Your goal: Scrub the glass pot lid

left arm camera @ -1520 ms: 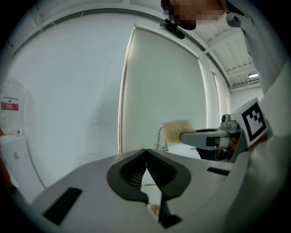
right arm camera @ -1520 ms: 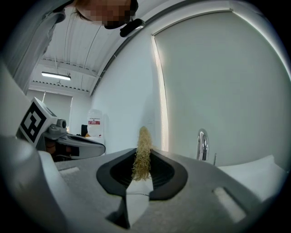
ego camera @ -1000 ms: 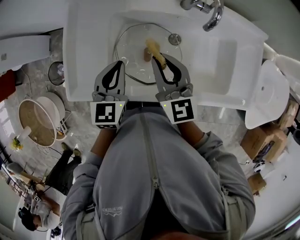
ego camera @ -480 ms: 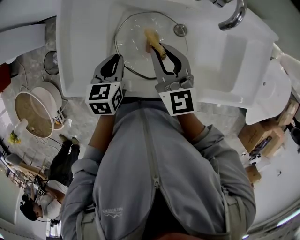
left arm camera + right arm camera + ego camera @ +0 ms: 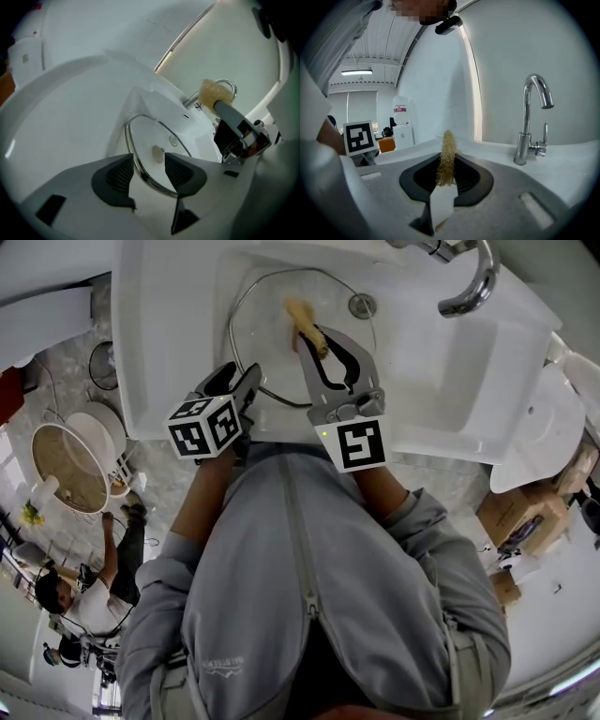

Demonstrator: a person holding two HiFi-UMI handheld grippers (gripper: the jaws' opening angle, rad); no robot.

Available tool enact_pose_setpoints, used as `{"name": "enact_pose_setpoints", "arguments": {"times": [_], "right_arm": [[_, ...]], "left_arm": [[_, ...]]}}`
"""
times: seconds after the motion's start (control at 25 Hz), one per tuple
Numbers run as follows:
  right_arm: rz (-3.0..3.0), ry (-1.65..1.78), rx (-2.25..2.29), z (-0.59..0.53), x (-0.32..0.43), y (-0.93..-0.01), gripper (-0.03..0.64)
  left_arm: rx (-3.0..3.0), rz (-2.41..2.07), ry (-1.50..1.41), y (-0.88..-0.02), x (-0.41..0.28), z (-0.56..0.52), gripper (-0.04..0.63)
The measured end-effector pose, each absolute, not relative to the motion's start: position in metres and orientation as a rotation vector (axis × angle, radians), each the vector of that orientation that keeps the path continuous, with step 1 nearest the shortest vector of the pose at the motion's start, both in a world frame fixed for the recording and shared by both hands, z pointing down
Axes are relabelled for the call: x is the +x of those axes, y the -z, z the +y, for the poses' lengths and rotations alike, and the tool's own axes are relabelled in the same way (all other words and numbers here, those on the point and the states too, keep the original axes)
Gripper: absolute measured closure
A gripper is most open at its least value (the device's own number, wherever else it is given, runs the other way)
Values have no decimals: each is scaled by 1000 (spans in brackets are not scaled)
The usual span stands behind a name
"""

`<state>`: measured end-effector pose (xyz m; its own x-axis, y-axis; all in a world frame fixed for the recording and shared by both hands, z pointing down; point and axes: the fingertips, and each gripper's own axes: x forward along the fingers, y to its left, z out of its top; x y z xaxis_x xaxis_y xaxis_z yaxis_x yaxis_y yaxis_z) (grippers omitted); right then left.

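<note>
Glass pot lid (image 5: 272, 329) lies flat in the basin of a white sink (image 5: 441, 362), at the upper middle of the head view, with its metal rim just beside the basin's near wall. The left gripper (image 5: 242, 379) tilts down over the lid's lower left edge. Its fingers have just been opening and now stand well apart. In the left gripper view the lid's rim (image 5: 136, 159) runs through the gap between the fingers (image 5: 119, 173), and neither pad presses on it. The pale knob (image 5: 157, 153) sits beyond them.

The right gripper (image 5: 314, 334) reaches in from the lower right, its fingers closed on a yellow fibrous sponge (image 5: 300, 313). The sponge sticks out past the fingertips, over the middle of the lid. In the right gripper view the sponge (image 5: 447, 154) stands upright, pinched between the dark pads. A chrome faucet (image 5: 469, 287) curves over the sink at the upper right.
</note>
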<state>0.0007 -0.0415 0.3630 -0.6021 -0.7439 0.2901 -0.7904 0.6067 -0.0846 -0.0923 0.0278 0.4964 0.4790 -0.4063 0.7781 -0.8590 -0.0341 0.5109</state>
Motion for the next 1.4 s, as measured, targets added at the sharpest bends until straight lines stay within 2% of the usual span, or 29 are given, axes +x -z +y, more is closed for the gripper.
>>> {"name": "enact_pose_setpoints", "arguments": {"times": [0.64,0.68,0.76,1.4], "right_arm": [[-2619,-328,1210,-53,3,-373,561],[-2610,-327,1194,-53,3,-377,561],[-2592,-322,1160,-54,4,-384,561],[-2238,-7,706,-59,-16,-468,561]], "left_arm": [[1315,-1006,-529,-534,-84,30,402],[1334,-996,-548,-535,-84,30,409],[1375,-988,-565,-535,-86,28,504],[1585,-1044,-502,-507,-79,6,505]]}}
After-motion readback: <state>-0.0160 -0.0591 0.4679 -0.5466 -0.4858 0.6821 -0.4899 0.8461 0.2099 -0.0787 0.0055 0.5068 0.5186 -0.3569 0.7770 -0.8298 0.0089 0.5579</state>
